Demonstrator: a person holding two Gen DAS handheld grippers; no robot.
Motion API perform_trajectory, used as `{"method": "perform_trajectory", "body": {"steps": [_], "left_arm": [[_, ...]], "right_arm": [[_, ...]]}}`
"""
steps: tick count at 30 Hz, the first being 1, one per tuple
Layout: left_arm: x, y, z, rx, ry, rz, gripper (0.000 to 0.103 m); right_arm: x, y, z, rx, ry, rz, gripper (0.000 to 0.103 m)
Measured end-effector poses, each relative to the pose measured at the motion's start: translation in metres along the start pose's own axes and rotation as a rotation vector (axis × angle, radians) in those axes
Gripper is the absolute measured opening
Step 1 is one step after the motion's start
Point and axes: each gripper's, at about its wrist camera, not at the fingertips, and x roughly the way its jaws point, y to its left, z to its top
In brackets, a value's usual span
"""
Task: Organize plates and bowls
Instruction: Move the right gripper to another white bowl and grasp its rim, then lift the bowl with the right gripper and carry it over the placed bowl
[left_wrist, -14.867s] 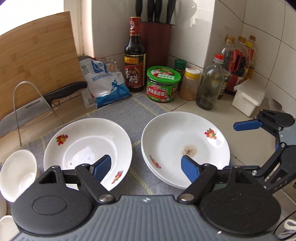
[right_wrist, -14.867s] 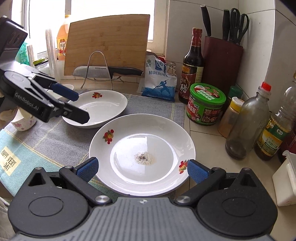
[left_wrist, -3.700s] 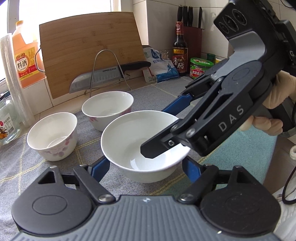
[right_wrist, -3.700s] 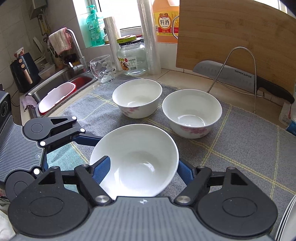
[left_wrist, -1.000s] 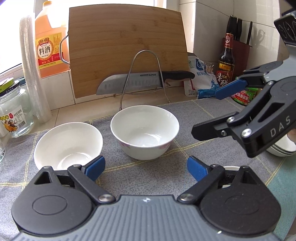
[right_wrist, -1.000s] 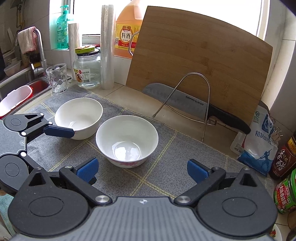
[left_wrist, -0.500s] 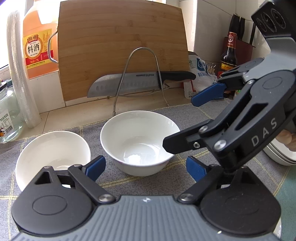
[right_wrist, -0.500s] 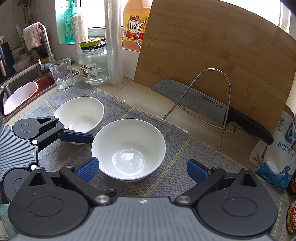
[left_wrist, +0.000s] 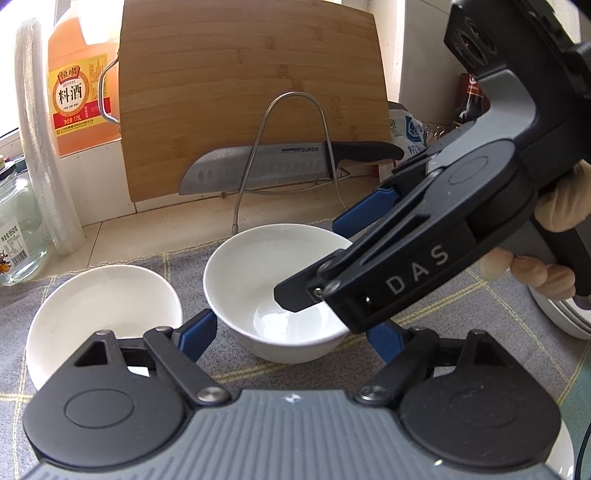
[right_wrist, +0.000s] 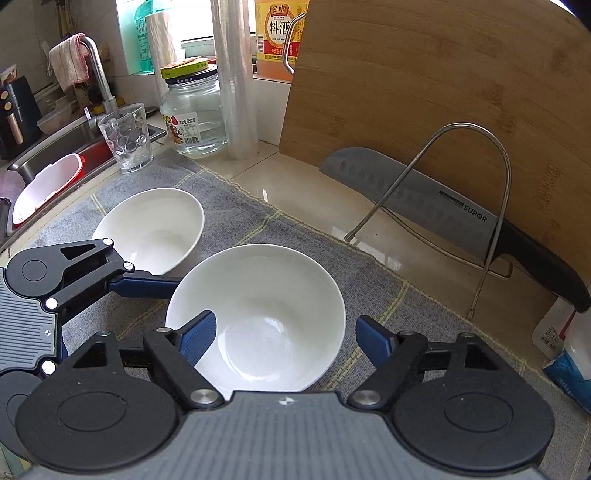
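Observation:
Two white bowls stand on the grey mat. The nearer bowl (left_wrist: 275, 291) (right_wrist: 266, 314) sits between the open fingers of both grippers. My left gripper (left_wrist: 291, 334) is open with its blue pads on either side of this bowl's near wall. My right gripper (right_wrist: 286, 336) is open too, one pad over the bowl's near rim and one outside to the right; it reaches over the bowl in the left wrist view (left_wrist: 424, 258). The second bowl (left_wrist: 103, 310) (right_wrist: 155, 229) stands just left of it. A stack of plates (left_wrist: 561, 314) shows at the right edge.
A bamboo cutting board (left_wrist: 251, 96) leans on the wall with a knife (left_wrist: 288, 162) on a wire rack (right_wrist: 476, 206). A cooking wine jug (left_wrist: 79, 96), glass jar (right_wrist: 194, 118), tumbler (right_wrist: 127, 138) and the sink (right_wrist: 48, 166) lie to the left.
Both grippers have closed in on the nearer bowl, which now sits between their open fingers. The right gripper has lowered over it. The bowls have not moved.

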Motion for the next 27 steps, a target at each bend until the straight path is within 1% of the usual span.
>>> {"method": "perform_trajectory", "body": {"steps": [4,14,23,27], "left_arm": [[0.001,0.000,0.000,0.001,-0.002,-0.003,0.087],[0.001,0.001,-0.001,0.008,-0.001,-0.008,0.087],[0.001,0.001,0.001,0.012,-0.001,-0.016,0.087],[-0.001,-0.002,0.000,0.015,0.000,-0.017,0.087]], "right_arm": [[0.008,-0.002,0.003,-0.008,0.010,0.011,0.084],[0.022,-0.011,0.010,0.008,0.030,0.070,0.076],[0.023,-0.018,0.014,0.055,0.046,0.107,0.076],[0.021,-0.015,0.015,0.048,0.053,0.103,0.076]]}}
